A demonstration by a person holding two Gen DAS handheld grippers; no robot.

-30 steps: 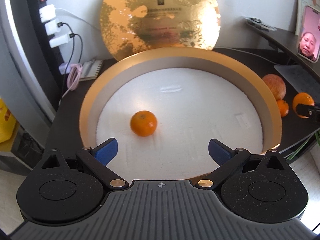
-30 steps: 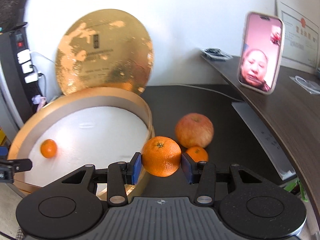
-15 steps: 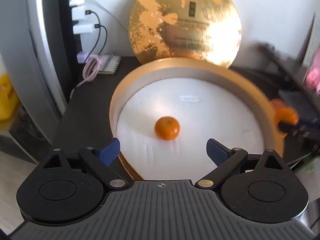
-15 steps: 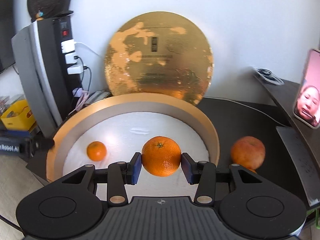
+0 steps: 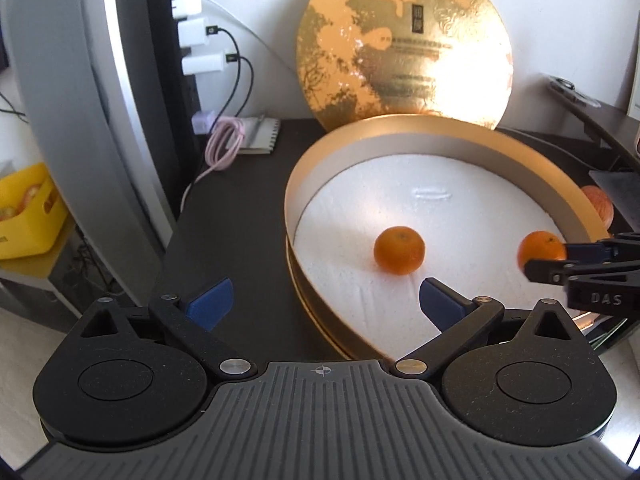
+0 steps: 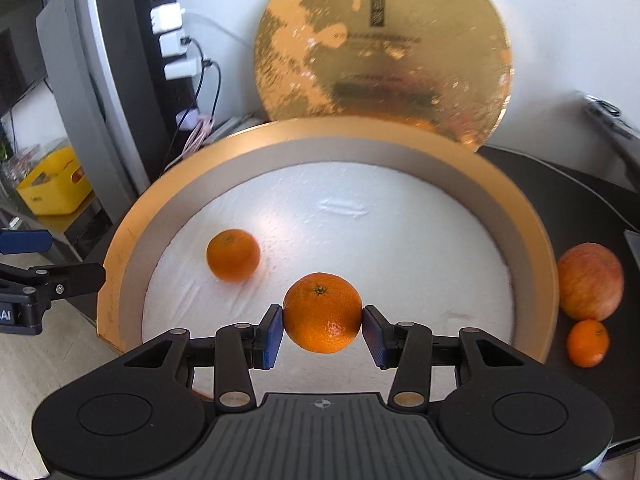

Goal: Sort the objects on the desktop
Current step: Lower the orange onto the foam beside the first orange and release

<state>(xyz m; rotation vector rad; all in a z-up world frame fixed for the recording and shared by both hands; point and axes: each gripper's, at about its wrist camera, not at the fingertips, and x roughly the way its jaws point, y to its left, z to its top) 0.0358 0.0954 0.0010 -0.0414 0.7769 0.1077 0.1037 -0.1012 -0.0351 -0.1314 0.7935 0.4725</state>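
My right gripper (image 6: 323, 330) is shut on an orange (image 6: 322, 312) and holds it over the white floor of the round gold box (image 6: 132, 236). A smaller orange (image 6: 233, 255) lies inside the box to the left. In the left wrist view that loose orange (image 5: 399, 249) sits in the gold box (image 5: 440, 128), and the held orange (image 5: 540, 249) shows at the right between the right gripper's fingers (image 5: 576, 266). My left gripper (image 5: 326, 304) is open and empty, straddling the box's near-left rim. An apple (image 6: 590, 280) and a small orange (image 6: 587, 343) rest on the dark desk right of the box.
The gold lid (image 6: 384, 52) leans on the wall behind the box. A power strip with plugged chargers (image 5: 196, 32), a pink cable (image 5: 222, 144) and a notepad (image 5: 260, 136) sit at the back left. A yellow bin (image 5: 28, 212) stands lower left. A raised shelf (image 5: 588, 120) runs along the right.
My right gripper carried the orange leftward from beside the apple to over the box interior. My left gripper slid left, so the box now sits toward its right.
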